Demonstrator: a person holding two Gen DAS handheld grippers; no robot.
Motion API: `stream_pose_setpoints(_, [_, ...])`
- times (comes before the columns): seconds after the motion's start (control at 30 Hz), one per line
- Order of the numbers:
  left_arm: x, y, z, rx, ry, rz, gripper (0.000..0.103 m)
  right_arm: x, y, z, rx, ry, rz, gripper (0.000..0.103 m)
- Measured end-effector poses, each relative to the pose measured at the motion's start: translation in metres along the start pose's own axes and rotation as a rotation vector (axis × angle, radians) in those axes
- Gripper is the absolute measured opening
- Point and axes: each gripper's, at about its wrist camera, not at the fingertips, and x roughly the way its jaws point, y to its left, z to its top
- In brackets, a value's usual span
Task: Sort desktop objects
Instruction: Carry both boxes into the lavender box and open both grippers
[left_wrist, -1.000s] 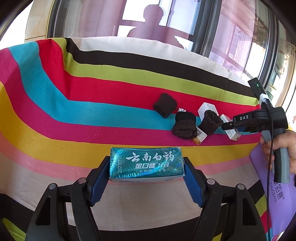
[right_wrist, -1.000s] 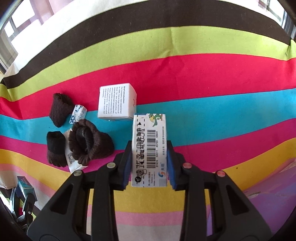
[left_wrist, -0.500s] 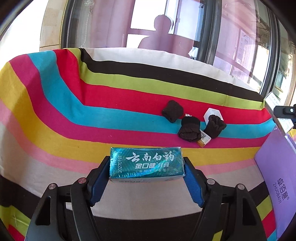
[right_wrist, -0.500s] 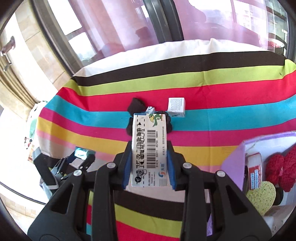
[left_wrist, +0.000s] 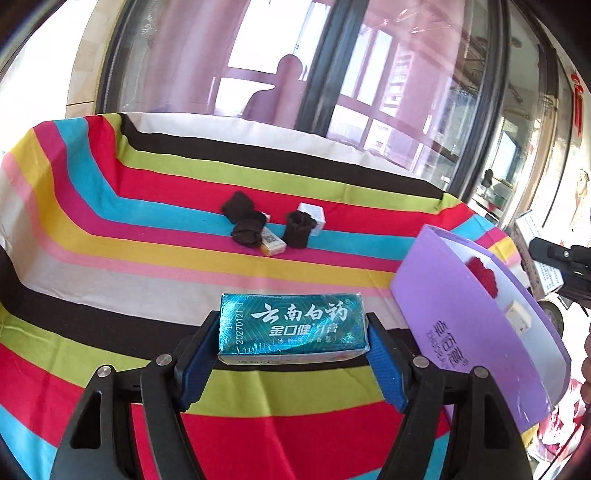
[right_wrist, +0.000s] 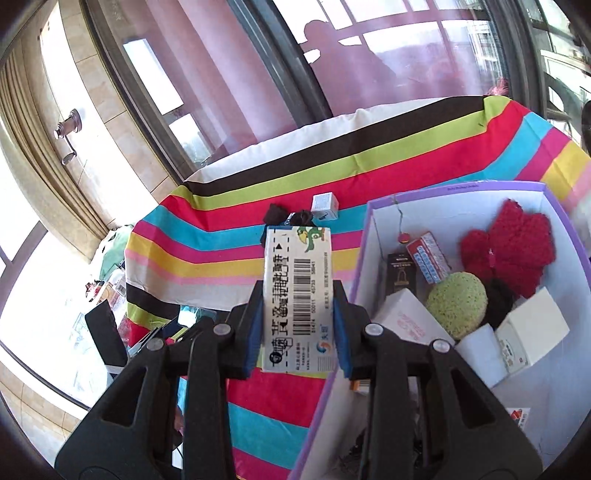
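My left gripper (left_wrist: 291, 360) is shut on a teal toothpaste box (left_wrist: 291, 326), held crosswise above the striped tablecloth (left_wrist: 110, 229). My right gripper (right_wrist: 297, 328) is shut on a white barcode box (right_wrist: 298, 299), held lengthwise just left of the purple box's wall (right_wrist: 354, 280). The purple box (left_wrist: 476, 325) stands at the right of the table. Inside it lie a red fluffy item (right_wrist: 513, 247), a green sponge ball (right_wrist: 456, 304) and several small cartons. Further back on the cloth sit dark brown knit pieces (left_wrist: 245, 221), a white cube box (left_wrist: 314, 216) and a small orange-ended carton (left_wrist: 272, 242).
A large window (left_wrist: 332, 85) lies behind the table, with a person's silhouette reflected in it. The table's left edge drops to cluttered floor items (right_wrist: 107, 295). Part of the other handheld gripper (left_wrist: 565, 262) and a hand (left_wrist: 585, 369) show at the right edge of the left wrist view.
Both grippers have pulled back and risen from the cluster of items, each keeping its box. The right one swung toward the purple box, whose inside now shows.
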Motion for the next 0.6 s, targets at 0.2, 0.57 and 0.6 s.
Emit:
stream_pose_setpoints(0.2, [-0.02,-0.086,0.006,0.145,-0.03,-0.103,0.075,-0.03,-0.036,-0.016,-0.006,-0.088,-0.199,0.036])
stream_pose_setpoints(0.57, [0.005,-0.198,0.023,0.281,-0.016,-0.241,0.074,-0.038,-0.062,-0.018,-0.023,-0.177,-0.378,0.036])
stream_pose_setpoints(0.6, [0.007,-0.204,0.02,0.292,-0.008,-0.251,0.074,-0.038,-0.062,-0.019,-0.026,-0.186,-0.387,0.036])
